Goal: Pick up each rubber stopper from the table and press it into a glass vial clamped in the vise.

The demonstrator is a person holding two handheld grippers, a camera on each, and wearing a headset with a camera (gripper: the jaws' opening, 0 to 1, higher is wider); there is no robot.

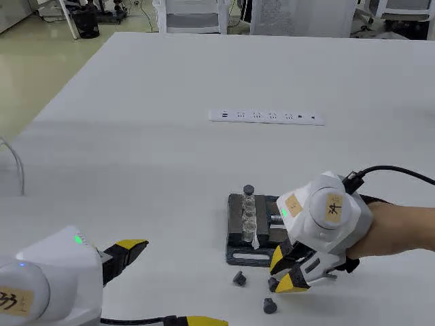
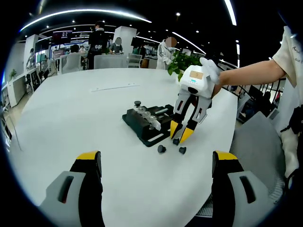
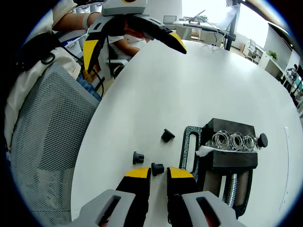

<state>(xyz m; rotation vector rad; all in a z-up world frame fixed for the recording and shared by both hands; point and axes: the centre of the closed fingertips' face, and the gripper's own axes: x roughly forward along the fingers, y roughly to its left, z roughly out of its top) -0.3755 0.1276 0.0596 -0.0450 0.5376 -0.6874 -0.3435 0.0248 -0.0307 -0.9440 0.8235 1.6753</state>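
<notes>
A black vise (image 1: 236,231) (image 2: 142,124) (image 3: 222,161) clamps a row of glass vials (image 1: 249,216) (image 3: 235,140). The far vial carries a dark stopper (image 1: 249,190) (image 3: 262,140); the others stand open. My right gripper (image 1: 284,273) (image 2: 180,133) (image 3: 158,173) points down at the table just in front of the vise, its jaws drawn in on a rubber stopper (image 3: 157,168) (image 2: 176,141) that rests on the table. Two more stoppers (image 1: 238,278) (image 1: 270,306) (image 3: 166,135) (image 3: 138,157) lie loose nearby. My left gripper (image 1: 166,282) (image 2: 156,160) hovers open near the table's front left.
A white power strip (image 1: 266,117) lies across the table's middle. A grey mesh chair (image 3: 42,142) stands at the near edge beside the person. Chairs and several people stand beyond the far edge (image 2: 99,42). The table's wide left half is bare.
</notes>
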